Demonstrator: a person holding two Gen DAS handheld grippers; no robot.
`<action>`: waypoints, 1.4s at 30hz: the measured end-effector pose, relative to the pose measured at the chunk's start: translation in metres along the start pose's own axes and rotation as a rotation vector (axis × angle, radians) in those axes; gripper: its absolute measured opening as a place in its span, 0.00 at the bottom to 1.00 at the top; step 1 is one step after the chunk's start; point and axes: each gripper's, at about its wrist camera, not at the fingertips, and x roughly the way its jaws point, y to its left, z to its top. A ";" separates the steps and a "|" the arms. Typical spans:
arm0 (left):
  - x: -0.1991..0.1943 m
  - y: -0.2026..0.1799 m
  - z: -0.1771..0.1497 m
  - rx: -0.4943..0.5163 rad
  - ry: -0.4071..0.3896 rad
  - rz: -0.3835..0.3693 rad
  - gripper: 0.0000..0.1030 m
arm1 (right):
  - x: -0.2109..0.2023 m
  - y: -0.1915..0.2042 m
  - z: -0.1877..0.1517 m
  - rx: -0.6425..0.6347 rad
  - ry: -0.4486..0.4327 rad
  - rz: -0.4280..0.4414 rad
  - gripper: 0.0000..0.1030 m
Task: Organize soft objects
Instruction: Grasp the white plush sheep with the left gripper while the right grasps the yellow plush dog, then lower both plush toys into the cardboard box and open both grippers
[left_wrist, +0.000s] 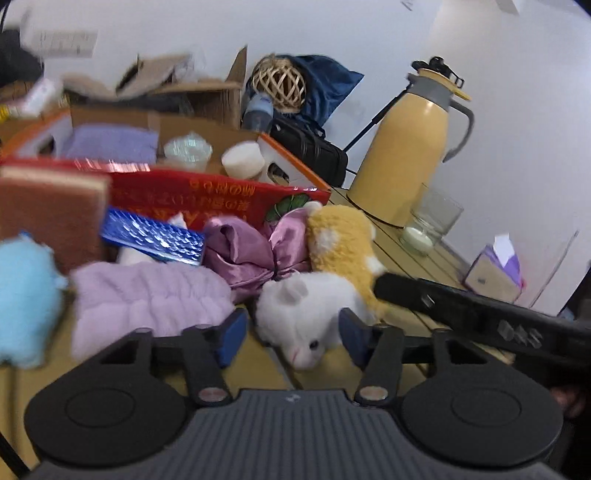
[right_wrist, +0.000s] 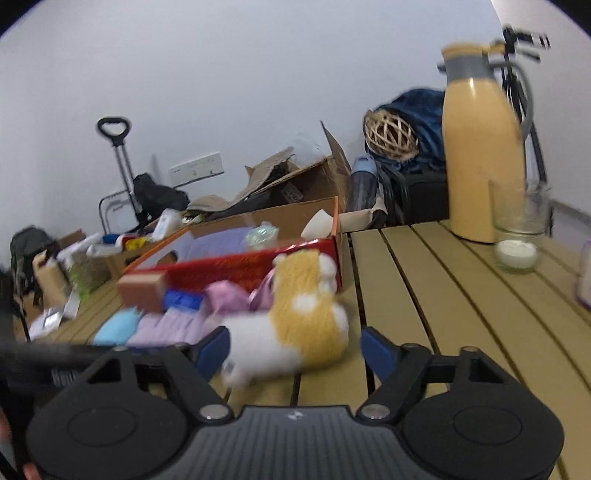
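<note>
Left wrist view: the left tool (left_wrist: 291, 332) stands half-wide, its 2 blue pads flanking the white end of the plush toy (left_wrist: 306, 317) on the bench (left_wrist: 417, 236) without pressing it. A lilac fleece (left_wrist: 147, 299) lies just left of the tool. Right wrist view: the right tool (right_wrist: 295, 349) is open around the toy's orange-and-white body, pads apart from it.

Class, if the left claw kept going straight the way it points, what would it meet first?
Most likely the white plush rabbit, lying between the left claw's open blue pads; depth is uncertain.
</note>
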 end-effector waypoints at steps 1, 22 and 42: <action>0.004 0.005 0.000 -0.031 0.006 -0.033 0.53 | 0.013 -0.005 0.005 0.022 0.008 0.006 0.62; -0.091 -0.032 -0.045 -0.077 -0.083 -0.113 0.44 | -0.035 0.007 -0.014 0.096 -0.069 0.037 0.44; -0.205 -0.060 -0.088 -0.059 -0.190 -0.073 0.44 | -0.163 0.068 -0.044 0.124 -0.064 0.128 0.43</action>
